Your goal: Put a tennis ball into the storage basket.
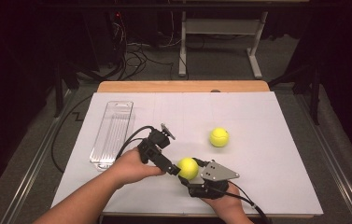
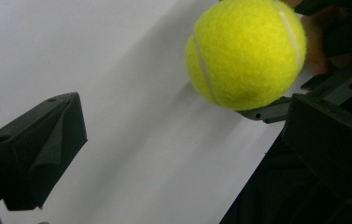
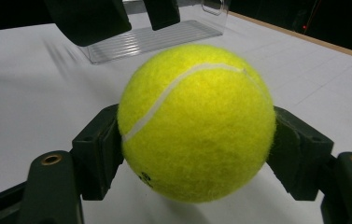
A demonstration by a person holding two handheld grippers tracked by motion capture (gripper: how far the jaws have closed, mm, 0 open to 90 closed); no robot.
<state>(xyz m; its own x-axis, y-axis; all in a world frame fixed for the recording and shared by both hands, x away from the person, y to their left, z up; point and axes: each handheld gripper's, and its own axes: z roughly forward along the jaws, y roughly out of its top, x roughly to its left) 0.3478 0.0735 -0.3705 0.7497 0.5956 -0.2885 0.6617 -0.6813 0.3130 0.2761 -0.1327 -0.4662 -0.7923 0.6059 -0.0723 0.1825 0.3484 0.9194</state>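
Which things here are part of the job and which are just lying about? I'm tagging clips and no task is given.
In use, as far as the pictures show:
- held ball, clamped in the right gripper
- left gripper, open beside that ball

Lying about, or waiting:
- second ball, alone on the table
- clear tray, empty, at the left

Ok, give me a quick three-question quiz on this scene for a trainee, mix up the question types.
1. True or false: the right gripper is shut on a tennis ball.
2. Multiple choice: where is the second tennis ball? A) in the clear tray B) loose on the white table top, beyond the grippers C) held in the left gripper's jaws
3. Short answer: are the left gripper jaws open or shut?

Key
1. True: its jaws press the ball on both sides.
2. B. The clear tray sits at the left of the table, with no ball in it.
3. Open, with nothing between them.
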